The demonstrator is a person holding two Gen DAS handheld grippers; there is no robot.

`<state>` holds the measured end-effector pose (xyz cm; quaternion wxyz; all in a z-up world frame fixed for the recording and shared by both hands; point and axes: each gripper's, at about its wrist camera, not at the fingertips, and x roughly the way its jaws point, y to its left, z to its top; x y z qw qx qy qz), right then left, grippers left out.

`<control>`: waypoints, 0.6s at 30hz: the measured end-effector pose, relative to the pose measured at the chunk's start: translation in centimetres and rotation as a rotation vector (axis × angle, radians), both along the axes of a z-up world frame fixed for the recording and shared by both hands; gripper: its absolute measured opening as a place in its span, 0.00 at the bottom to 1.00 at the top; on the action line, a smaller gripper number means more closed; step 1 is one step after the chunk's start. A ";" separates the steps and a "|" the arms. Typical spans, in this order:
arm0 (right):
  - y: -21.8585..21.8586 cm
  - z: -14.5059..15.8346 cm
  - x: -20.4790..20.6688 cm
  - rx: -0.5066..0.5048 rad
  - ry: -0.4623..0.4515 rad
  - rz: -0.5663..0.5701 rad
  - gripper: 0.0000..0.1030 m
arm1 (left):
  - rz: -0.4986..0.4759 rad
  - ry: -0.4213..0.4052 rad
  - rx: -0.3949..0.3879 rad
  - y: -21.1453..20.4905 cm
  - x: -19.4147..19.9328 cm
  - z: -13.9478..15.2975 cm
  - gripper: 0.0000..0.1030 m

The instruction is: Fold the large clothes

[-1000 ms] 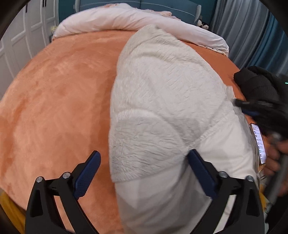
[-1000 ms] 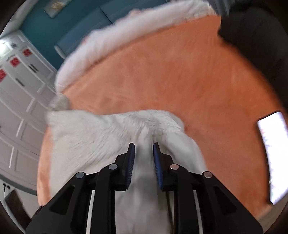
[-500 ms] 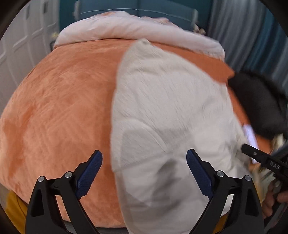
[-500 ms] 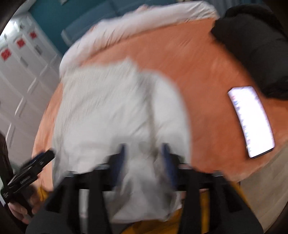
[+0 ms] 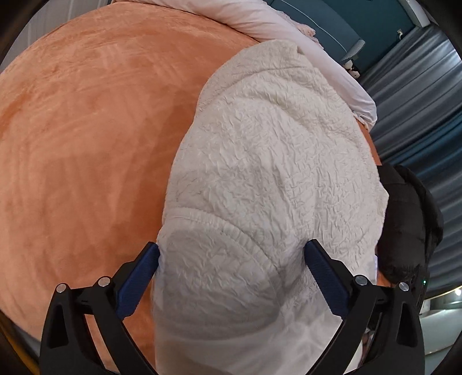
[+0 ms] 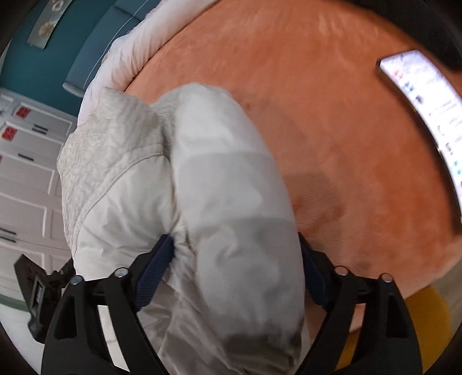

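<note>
I'm seeing open orange bedspread left of the white garment, free to pass. Black clothing is crowding its right edge; a lit phone is lying further right. White duvet is blocking the far side.

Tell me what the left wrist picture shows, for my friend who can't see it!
A folded white crinkly jacket lies on an orange plush bedspread. The left gripper hangs wide open around its near end. Black clothing sits to the right.
</note>
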<state>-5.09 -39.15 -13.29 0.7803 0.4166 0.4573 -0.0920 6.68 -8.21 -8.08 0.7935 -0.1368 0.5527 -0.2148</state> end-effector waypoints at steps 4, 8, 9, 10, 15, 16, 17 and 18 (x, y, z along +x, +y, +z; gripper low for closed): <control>-0.1 -1.1 0.0 0.024 -0.041 0.010 0.86 | -0.008 -0.024 0.001 -0.5 0.4 -0.7 0.95; -0.1 -1.1 0.3 0.034 -0.070 0.033 0.86 | -0.010 -0.016 -0.016 -0.3 0.6 -0.9 0.95; -0.1 -1.0 0.4 0.037 -0.075 0.041 0.83 | -0.017 -0.013 -0.018 -0.1 0.9 -1.0 0.95; -0.1 -0.9 0.7 0.051 -0.081 0.049 0.75 | -0.024 -0.011 -0.020 -0.1 0.9 -1.0 0.95; 0.2 -0.3 -0.2 0.166 -0.138 0.048 0.32 | -0.065 -0.009 -0.042 0.6 0.7 0.3 0.73; 0.5 0.2 -0.2 0.156 -0.143 0.054 0.25 | -0.086 -0.021 -0.039 0.7 0.4 0.8 0.66; 0.8 0.8 -0.6 0.151 -0.149 0.059 0.22 | -0.100 -0.028 -0.040 0.8 0.0 1.1 0.63; 1.1 1.4 -1.2 0.149 -0.156 0.061 0.19 | -0.120 -0.031 -0.045 1.2 -0.3 1.6 0.57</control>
